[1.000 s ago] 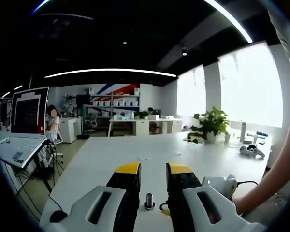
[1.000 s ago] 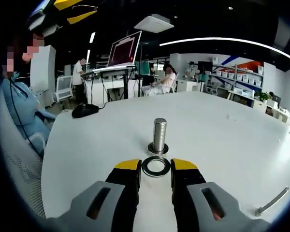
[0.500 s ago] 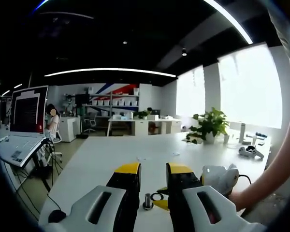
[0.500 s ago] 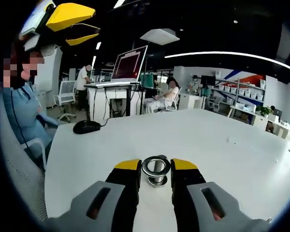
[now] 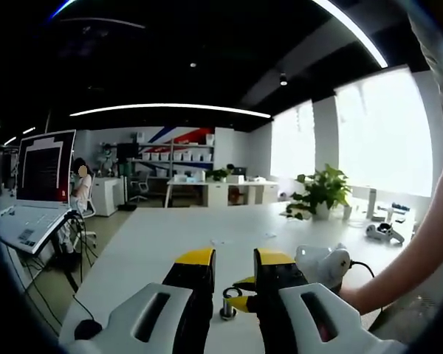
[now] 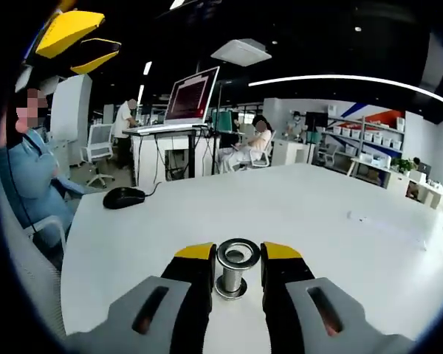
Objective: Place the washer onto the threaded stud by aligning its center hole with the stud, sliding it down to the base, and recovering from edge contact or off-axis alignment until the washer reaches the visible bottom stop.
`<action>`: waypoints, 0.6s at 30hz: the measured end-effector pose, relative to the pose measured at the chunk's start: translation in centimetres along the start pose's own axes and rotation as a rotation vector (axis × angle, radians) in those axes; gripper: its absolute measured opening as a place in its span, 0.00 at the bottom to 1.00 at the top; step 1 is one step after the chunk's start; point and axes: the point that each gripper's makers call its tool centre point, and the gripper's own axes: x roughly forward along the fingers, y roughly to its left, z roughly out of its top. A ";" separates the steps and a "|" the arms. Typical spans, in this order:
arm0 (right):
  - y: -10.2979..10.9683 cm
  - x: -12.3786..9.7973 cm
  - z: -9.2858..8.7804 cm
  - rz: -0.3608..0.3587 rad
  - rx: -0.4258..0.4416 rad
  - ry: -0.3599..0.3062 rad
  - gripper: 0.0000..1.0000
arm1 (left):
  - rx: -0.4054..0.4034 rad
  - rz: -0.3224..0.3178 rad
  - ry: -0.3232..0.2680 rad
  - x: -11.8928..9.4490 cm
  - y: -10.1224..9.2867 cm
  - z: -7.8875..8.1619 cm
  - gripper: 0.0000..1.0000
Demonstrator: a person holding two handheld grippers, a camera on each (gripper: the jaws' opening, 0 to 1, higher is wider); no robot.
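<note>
Here, in the left gripper view, the left gripper (image 5: 232,259) is seen with its jaws a modest gap apart and nothing held; the stud (image 5: 227,303) stands upright on the white table (image 5: 170,240) between them, untouched, with the washer (image 5: 232,293) at its top and the right gripper reaching in from the right. In the right gripper view, the washer (image 6: 238,253) is held by its rim between the jaws of the right gripper (image 6: 238,253), lying roughly level over the top of the stud (image 6: 229,278); whether the hole has already caught the thread cannot quite be told from this angle. The washer is judged to be light, stiff and smooth steel, thin enough to slip or tip in a pinch, so a hold on opposite rim edges is best, leaving the hole free. Any tilt is likely to snag it on the threads.
</note>
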 end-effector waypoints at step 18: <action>0.4 0.8 -1.3 0.023 0.005 0.052 0.22 | -0.002 0.006 0.004 0.1 0.1 -0.1 0.19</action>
